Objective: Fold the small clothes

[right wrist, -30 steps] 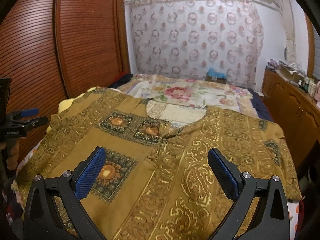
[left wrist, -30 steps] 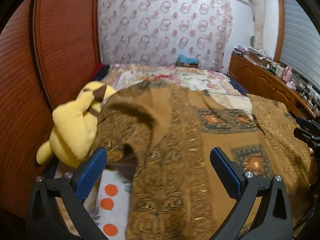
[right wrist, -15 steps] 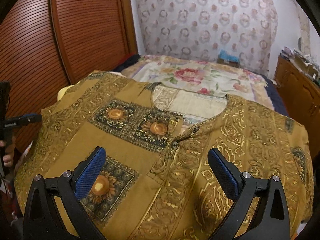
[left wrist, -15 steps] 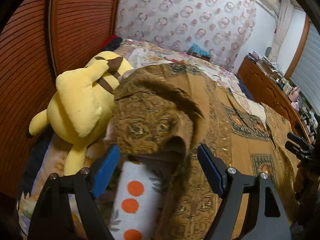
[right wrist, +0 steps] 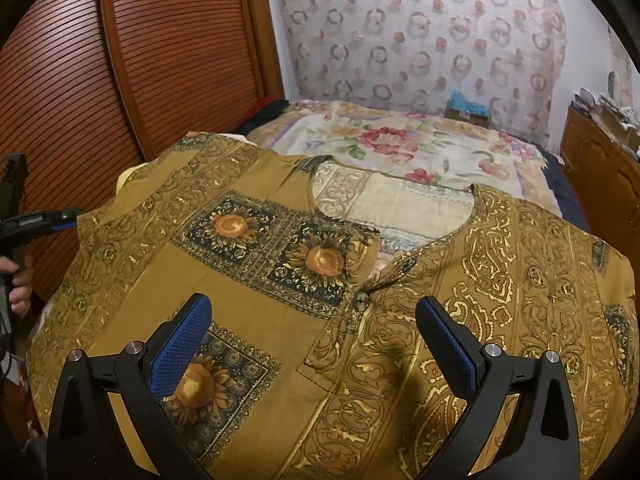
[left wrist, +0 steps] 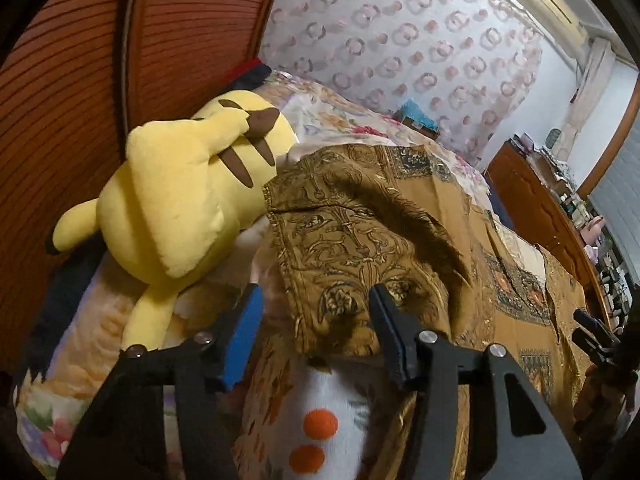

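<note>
My left hand-held gripper (left wrist: 316,312) has swung toward the plush toy (left wrist: 188,192) since a second ago. Its jaws have just been narrowing, and the folded-over sleeve hem of the shirt (left wrist: 360,240) now lies between them. The right pad sits against the cloth; the left blue pad stands clear of it, so nothing is pinched. A second ago those jaws stood wide over the shirt's front. The shirt lies spread across the bed (right wrist: 400,140), its sleeve just beside the plush toy, with a white cloth with orange dots (left wrist: 320,424) showing beneath it. My right hand-held gripper (right wrist: 314,316) has come closer to the shirt (right wrist: 280,280) near the neckline button, and its jaws are wide apart with nothing held.
</note>
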